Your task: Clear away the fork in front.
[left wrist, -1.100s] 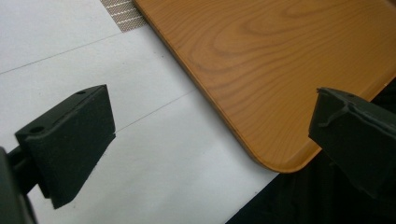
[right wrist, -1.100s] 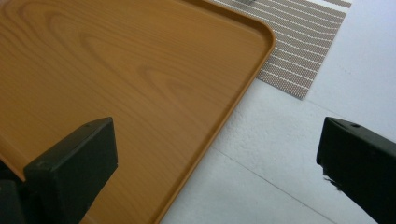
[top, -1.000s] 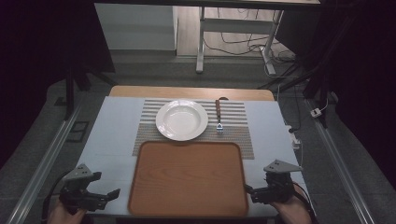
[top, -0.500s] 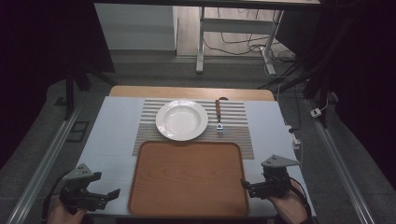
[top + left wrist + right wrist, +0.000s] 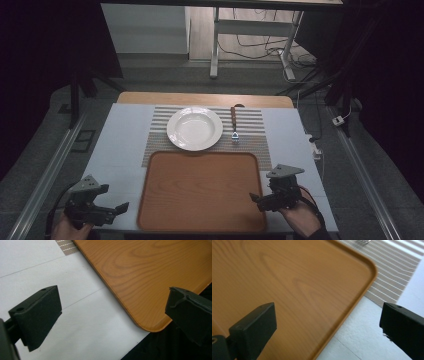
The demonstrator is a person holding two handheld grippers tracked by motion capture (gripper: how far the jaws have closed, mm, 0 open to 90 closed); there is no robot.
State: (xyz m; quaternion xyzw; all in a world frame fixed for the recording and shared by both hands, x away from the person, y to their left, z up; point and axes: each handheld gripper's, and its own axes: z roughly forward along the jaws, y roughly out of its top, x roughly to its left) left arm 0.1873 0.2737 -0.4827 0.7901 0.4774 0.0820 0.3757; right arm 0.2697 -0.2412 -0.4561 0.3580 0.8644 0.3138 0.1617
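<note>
High view downward over the table (image 5: 120, 145); both gripper views close, sharing the wooden tray (image 5: 200, 192).

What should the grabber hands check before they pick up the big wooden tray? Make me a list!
1. Left gripper open: ok, its jaws stand wide apart in the left gripper view.
2. Right gripper open: ok, jaws wide apart.
3. Wooden tray bare: ok, nothing lies on it.
4. Right gripper lined up with the tray's rim: ok, one jaw is over the tray and the other over the table.
5. Left gripper lined up with the rim: not ok, it hangs off the tray's near corner.
6. White plate and fork out of the way: ok, both sit on the striped placemat behind the tray.
</note>
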